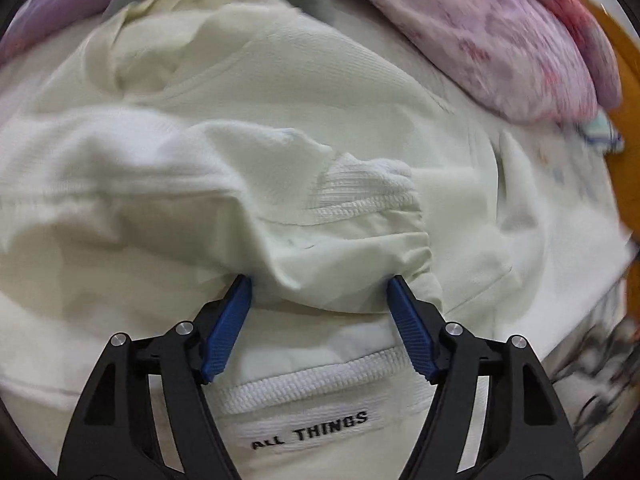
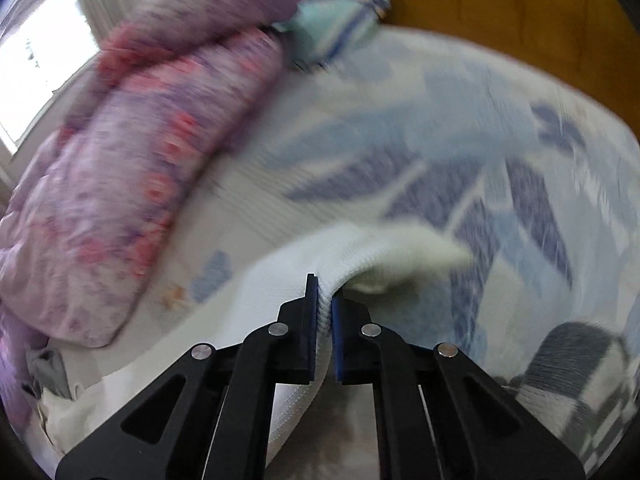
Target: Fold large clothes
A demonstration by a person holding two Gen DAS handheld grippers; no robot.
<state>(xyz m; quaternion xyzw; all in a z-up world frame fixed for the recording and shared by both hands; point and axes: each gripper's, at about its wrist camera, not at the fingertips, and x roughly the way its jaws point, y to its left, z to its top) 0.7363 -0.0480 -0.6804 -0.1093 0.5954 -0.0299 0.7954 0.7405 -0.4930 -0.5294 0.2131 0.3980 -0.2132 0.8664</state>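
cream garment on the bed, mid-fold
left hand-held gripper (image 1: 320, 284) spread wide over the cream garment (image 1: 280, 100); right hand-held gripper (image 2: 325, 286) clamps its ribbed hem (image 2: 280, 280).

One text can be read: black capitals "ALL THINGS" on a small white woven fabric label (image 1: 310, 432), sewn on the cream-white knitted garment (image 1: 256, 92) just below its ribbed white hem band. The right wrist view shows nothing legible.
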